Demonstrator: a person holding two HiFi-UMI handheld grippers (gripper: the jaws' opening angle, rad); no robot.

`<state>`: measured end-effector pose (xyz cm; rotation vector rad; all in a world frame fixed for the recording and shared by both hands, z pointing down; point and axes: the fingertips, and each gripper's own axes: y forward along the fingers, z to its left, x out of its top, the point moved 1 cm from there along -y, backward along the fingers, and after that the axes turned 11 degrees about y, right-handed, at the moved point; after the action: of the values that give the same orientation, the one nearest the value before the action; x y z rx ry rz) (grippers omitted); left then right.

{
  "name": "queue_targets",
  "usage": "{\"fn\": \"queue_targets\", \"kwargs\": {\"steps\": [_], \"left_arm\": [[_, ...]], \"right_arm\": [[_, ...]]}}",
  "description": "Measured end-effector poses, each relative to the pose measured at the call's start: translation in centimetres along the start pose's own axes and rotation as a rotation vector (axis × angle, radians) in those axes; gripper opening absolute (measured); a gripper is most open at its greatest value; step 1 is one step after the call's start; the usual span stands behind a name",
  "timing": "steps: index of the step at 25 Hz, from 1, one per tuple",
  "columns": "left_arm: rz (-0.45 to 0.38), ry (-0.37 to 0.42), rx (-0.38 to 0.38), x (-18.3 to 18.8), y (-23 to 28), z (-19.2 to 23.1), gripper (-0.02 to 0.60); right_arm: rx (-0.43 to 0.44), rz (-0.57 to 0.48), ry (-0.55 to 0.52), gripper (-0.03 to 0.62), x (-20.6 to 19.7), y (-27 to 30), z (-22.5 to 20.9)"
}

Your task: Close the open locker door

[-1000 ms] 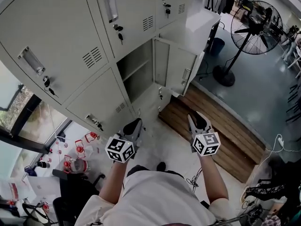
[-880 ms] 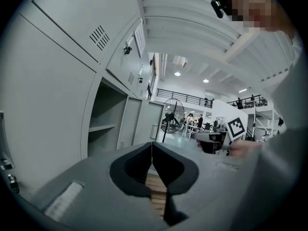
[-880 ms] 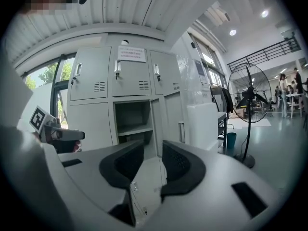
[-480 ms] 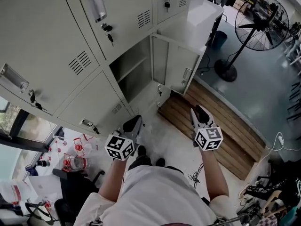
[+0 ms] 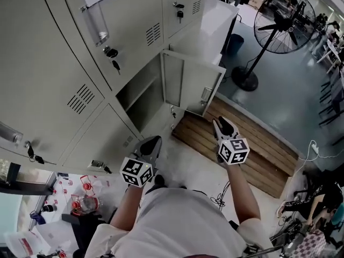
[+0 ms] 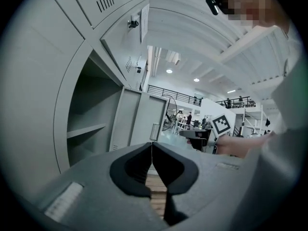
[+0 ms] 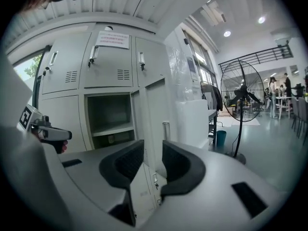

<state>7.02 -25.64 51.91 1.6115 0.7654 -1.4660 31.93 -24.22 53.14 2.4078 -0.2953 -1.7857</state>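
jaws of the left gripper [image 6: 152, 153] are pressed together with nothing between them; those of the right gripper [image 7: 153, 159] stand apart and empty. both grippers are held short of the lockers. the locker door [image 5: 193, 87] stands swung out from its open compartment [image 5: 141, 93], ahead of the right gripper, with a fan [image 5: 282, 16] beyond.

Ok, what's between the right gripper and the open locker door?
Nothing. In the right gripper view the open locker door stands straight beyond the right gripper, seen through its parted claw, and the stretch is bare. The head view shows only wooden decking below.
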Motion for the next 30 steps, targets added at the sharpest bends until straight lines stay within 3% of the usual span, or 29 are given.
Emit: {"fn": "queue_targets", "kwargs": {"steps": [11, 30], "left_arm": [[0.003, -0.018, -0.086, -0.4, 2.3, 0.1, 0.015], [0.012, -0.043, -0.046, -0.9, 1.7, 3.2, 0.015]], "right_arm": [[-0.051, 0.063, -0.002, 0.106, 1.3, 5.8, -3.7], [-0.082, 0.070, -0.022, 0.106, 2.8, 10.7, -5.4]]}}
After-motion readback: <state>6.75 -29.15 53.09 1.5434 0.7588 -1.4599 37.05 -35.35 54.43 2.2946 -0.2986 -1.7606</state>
